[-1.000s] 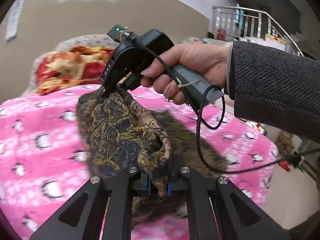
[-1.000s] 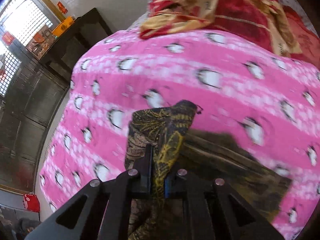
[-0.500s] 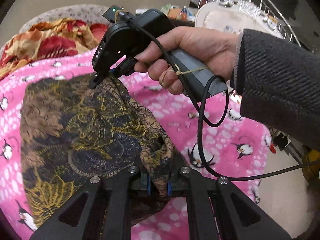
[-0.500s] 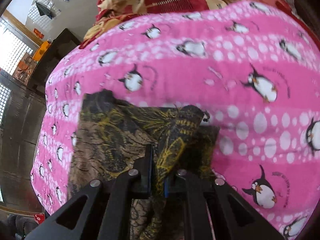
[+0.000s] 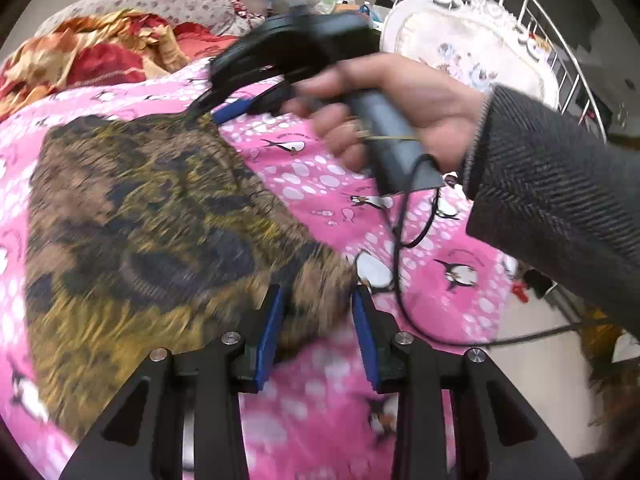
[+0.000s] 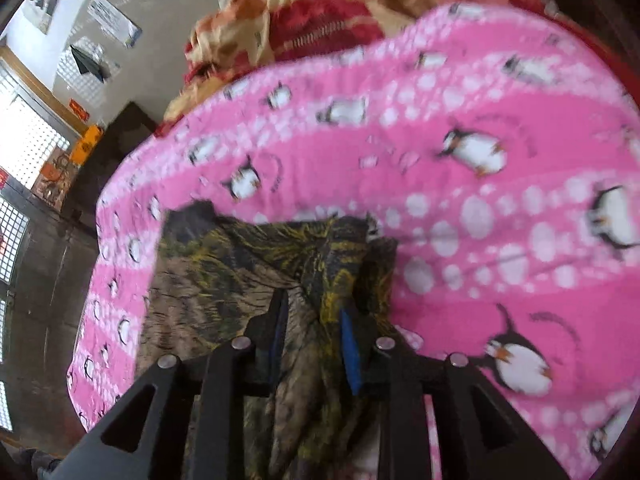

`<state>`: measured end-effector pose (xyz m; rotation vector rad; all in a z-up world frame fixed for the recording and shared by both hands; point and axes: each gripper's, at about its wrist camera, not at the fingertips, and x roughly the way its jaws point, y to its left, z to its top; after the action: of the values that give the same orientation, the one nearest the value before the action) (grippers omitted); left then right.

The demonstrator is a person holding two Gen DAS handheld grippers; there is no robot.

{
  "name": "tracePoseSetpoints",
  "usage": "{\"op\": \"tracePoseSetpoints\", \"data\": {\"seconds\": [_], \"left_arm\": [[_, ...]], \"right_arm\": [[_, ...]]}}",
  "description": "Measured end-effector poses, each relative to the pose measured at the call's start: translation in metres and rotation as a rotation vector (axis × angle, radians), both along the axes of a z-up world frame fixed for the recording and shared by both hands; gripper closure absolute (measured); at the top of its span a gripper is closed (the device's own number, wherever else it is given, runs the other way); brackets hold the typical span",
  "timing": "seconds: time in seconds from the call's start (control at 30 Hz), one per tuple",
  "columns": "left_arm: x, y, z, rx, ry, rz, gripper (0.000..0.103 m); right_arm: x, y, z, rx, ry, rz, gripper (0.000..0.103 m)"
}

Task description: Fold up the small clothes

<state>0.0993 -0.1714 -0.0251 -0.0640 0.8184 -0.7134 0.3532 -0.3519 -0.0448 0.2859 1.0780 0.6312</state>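
A brown, yellow and dark blue patterned garment lies spread flat on the pink penguin blanket; it also shows in the right wrist view. My left gripper is open, its blue pads on either side of the garment's near corner. My right gripper is open with cloth still bunched between the blue pads. In the left wrist view the right gripper, held in a hand, sits at the garment's far corner.
A red and orange quilt is heaped at the head of the bed, also in the right wrist view. A white headboard and metal railing stand to the right. Dark furniture and floor lie beyond the bed's left edge.
Both grippers lowered the garment onto the blanket and opened, letting go of the corners they were pinching. The garment now lies flat.
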Motion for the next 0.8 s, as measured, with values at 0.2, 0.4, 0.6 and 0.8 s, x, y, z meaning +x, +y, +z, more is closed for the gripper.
{"op": "tracePoseSetpoints", "data": {"seconds": [0.2,0.4,0.6,0.8], "left_arm": [[-0.026,0.075,0.023,-0.038,-0.026,0.116,0.087],[-0.011,0.133,0.017,-0.055,-0.020,0.316,0.084],[0.020,0.119,-0.012,0.050,0.044,0.341,0.103],[0.023,0.119,-0.018,0.061,0.079,0.347,0.103]], "right_arm": [[-0.069,-0.026,0.063,0.024,-0.209,0.001,0.070],[-0.173,-0.016,0.080,-0.028,-0.424,0.096,0.070],[-0.213,0.029,0.034,-0.202,-0.370,0.220,0.083],[-0.207,0.021,-0.014,-0.238,-0.212,0.183,0.086]]}}
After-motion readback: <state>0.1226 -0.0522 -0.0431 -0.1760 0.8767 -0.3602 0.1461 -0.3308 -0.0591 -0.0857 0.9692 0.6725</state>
